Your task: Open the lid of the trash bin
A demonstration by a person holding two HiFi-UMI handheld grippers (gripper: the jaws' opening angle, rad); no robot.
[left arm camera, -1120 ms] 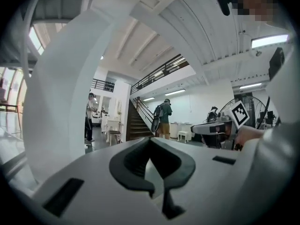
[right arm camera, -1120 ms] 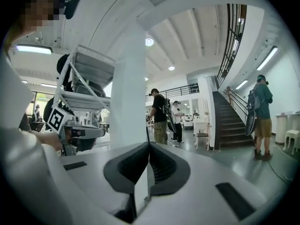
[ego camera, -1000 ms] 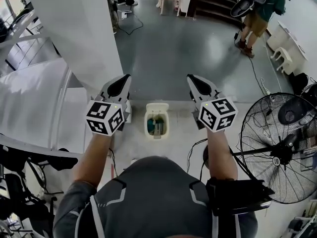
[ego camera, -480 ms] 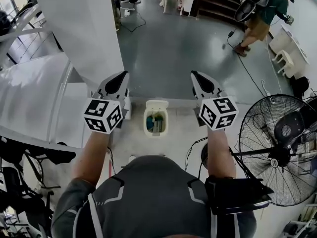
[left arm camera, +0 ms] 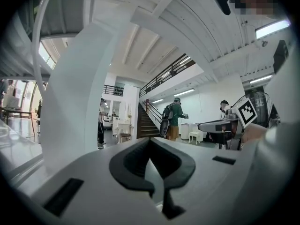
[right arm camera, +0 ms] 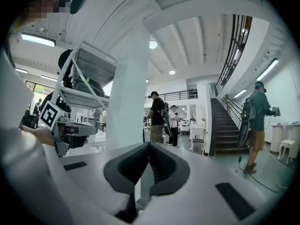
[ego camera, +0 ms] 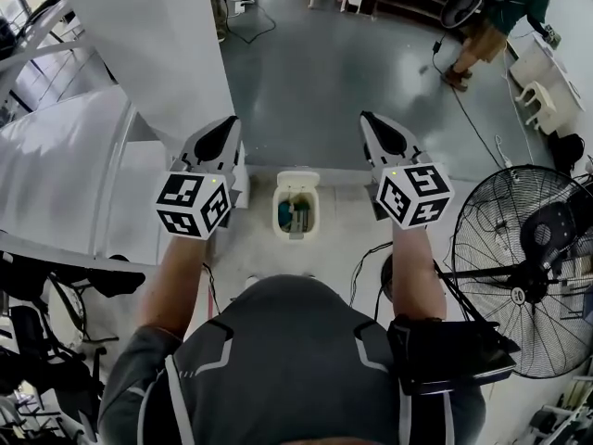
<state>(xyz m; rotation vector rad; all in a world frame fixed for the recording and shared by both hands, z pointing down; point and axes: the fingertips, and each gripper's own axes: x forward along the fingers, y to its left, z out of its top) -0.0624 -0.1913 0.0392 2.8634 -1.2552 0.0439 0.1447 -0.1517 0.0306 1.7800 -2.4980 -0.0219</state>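
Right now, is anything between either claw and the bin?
Nothing visible. The bin stands on the floor, below and between the left claw and the right claw. Both claws are shut, empty and held level, with only open air between them and the bin.

A small trash bin (ego camera: 281, 213) of smooth white plastic stands on a grey floor (ego camera: 343, 82) with a soft sheen. The left gripper (ego camera: 228, 126) and right gripper (ego camera: 369, 120) have matt pale plastic shells and black ribbed pads (left arm camera: 135, 159). The standing fan (ego camera: 500, 248) has a black wire metal grille.
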